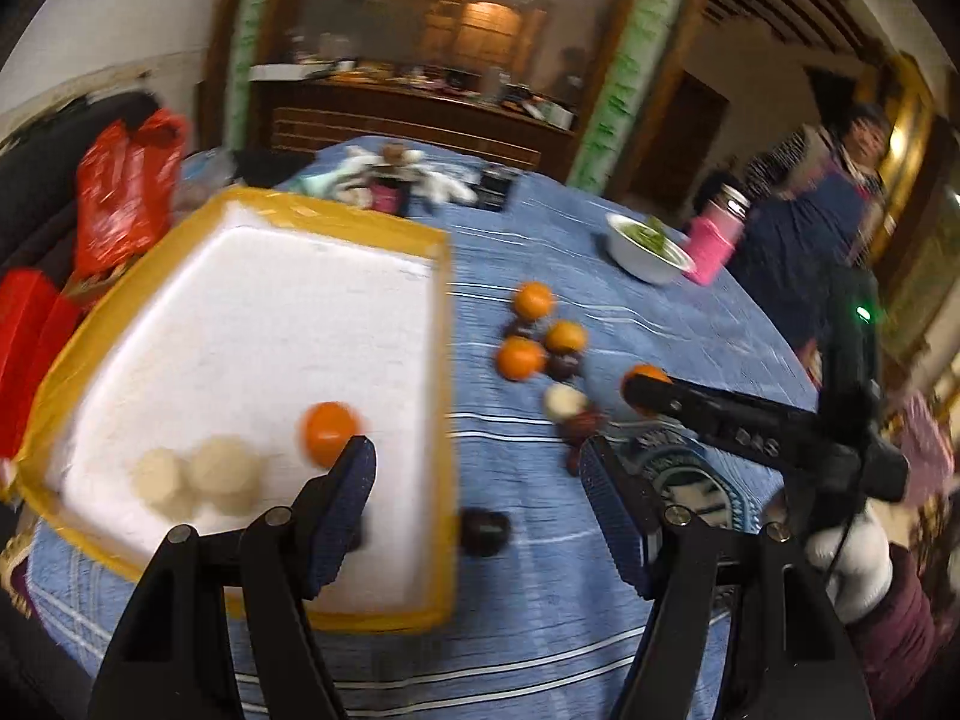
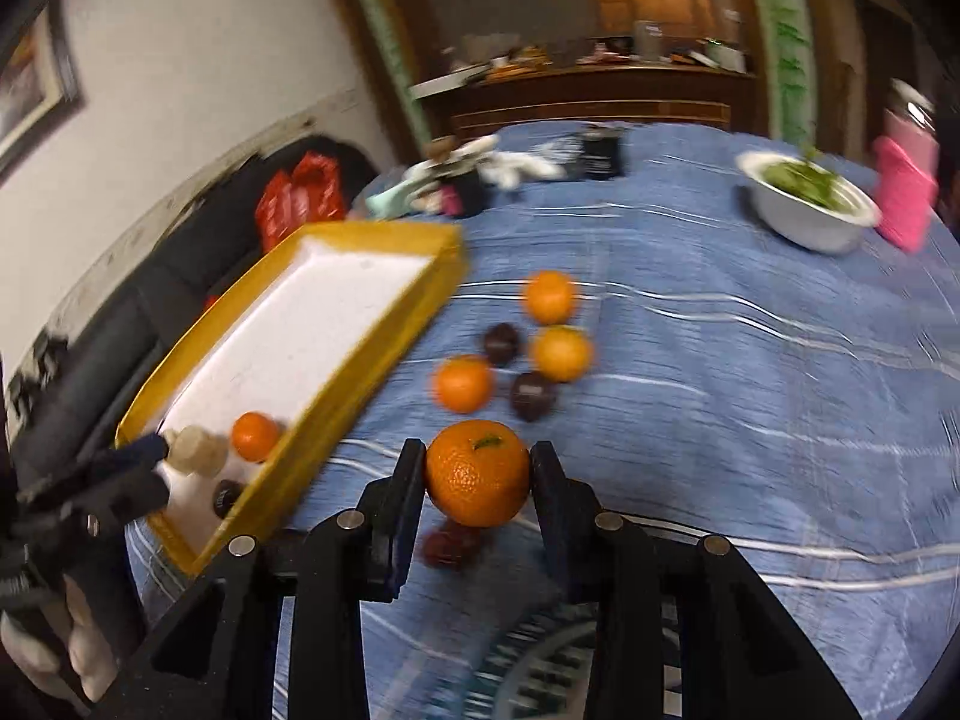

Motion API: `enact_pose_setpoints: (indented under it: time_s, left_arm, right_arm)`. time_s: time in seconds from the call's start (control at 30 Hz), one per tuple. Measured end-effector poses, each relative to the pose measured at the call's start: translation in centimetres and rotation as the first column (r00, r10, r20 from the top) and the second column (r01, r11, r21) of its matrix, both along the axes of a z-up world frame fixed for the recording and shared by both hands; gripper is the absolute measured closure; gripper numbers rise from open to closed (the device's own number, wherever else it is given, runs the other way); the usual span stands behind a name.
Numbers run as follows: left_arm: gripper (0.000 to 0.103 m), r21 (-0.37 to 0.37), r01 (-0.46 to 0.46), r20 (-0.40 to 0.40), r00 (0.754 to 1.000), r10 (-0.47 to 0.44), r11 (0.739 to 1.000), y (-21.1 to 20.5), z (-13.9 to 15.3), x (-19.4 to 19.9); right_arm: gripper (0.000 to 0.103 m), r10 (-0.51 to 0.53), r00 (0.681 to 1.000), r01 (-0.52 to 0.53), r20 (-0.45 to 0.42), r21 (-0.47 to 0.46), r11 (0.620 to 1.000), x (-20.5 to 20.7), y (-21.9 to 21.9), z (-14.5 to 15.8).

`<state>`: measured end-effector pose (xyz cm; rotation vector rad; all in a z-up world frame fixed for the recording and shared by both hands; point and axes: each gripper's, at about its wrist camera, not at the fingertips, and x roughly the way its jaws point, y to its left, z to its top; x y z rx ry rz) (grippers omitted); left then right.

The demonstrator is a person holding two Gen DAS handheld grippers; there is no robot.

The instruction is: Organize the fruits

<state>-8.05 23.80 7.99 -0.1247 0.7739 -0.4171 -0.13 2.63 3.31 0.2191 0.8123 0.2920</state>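
Motion blur throughout both views. Pale round items (image 1: 198,477) in yellow-rimmed tray (image 1: 447,360) smeared, kind not determinable. Dark fruit (image 2: 227,497) in tray's near corner partly hidden behind its wall. Reddish fruit (image 2: 447,543) right of tray largely concealed under held orange (image 2: 478,472). In left view, same orange (image 1: 645,375) mostly covered by right tool (image 1: 636,390). Left tool (image 2: 141,462) cut off at frame edge. Sideboard clutter beyond tray too small to identify.

Dim warm light, motion blur, fisheye-warped edges.
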Motion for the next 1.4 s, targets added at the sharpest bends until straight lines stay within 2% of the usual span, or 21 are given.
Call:
enact_pose_setpoints:
  time_s: [0.13,0.33,0.5,0.63,0.73,0.87,0.93,0.97,1.0,1.13,1.27,1.4]
  left_arm:
    - [0.034,0.020,0.032,-0.019,0.999,-0.031,0.999,-2.8,-0.1,1.0]
    - [0.040,0.111,0.023,-0.041,0.999,-0.019,0.994,-6.4,-0.9,4.5]
    - [0.065,0.195,0.009,-0.096,0.995,0.010,0.981,-9.4,-3.0,9.3]
    - [0.066,0.262,-0.022,-0.134,0.989,0.058,0.965,-10.3,-4.7,11.9]
    - [0.062,0.244,-0.001,-0.148,0.988,0.038,0.970,-10.5,-5.1,12.4]
    - [0.062,0.285,0.017,-0.119,0.993,0.018,0.958,-11.8,-5.4,12.4]
    - [0.063,0.268,0.015,-0.118,0.993,0.017,0.963,-11.7,-5.4,12.4]
    - [0.073,0.247,0.022,-0.127,0.992,0.009,0.969,-11.5,-5.4,12.5]
    - [0.073,0.223,0.030,-0.136,0.991,0.000,0.974,-11.3,-5.4,12.5]
    - [0.074,0.218,0.026,-0.127,0.992,0.002,0.976,-11.2,-5.3,11.9]
    - [0.074,0.120,-0.003,-0.122,0.992,0.017,0.993,-9.5,-3.8,10.1]
    - [0.074,0.036,-0.070,-0.069,0.995,0.072,0.997,-5.7,-0.9,8.0]
  right_arm:
    - [0.064,-0.053,0.998,0.056,-0.039,0.082,0.995,0.2,-3.1,-1.5]
    - [0.063,-0.060,0.996,0.071,-0.061,0.189,0.979,0.1,-5.7,-3.4]
    - [0.063,-0.029,0.999,0.035,-0.035,0.208,0.978,0.0,-5.7,-2.9]
    - [0.063,-0.021,1.000,0.024,-0.016,0.215,0.976,-0.7,-5.8,-2.6]
    - [0.063,-0.013,1.000,0.017,-0.017,0.230,0.973,-1.0,-5.9,-2.6]
    - [0.063,0.002,1.000,0.004,-0.024,0.232,0.973,-0.8,-5.5,-2.6]
    - [0.063,0.004,1.000,0.001,-0.022,0.226,0.974,-0.8,-5.4,-2.6]
    - [0.063,0.004,1.000,0.002,-0.022,0.225,0.974,-0.7,-5.4,-2.6]
    - [0.063,0.002,1.000,0.003,-0.023,0.224,0.975,-0.6,-5.4,-2.6]
    - [0.063,-0.005,0.999,0.012,-0.032,0.216,0.976,-0.4,-5.4,-2.8]
    - [0.063,-0.017,0.999,0.024,-0.036,0.211,0.977,-0.2,-5.5,-2.9]
    - [0.063,-0.035,0.998,0.043,-0.046,0.197,0.979,0.0,-5.7,-3.2]
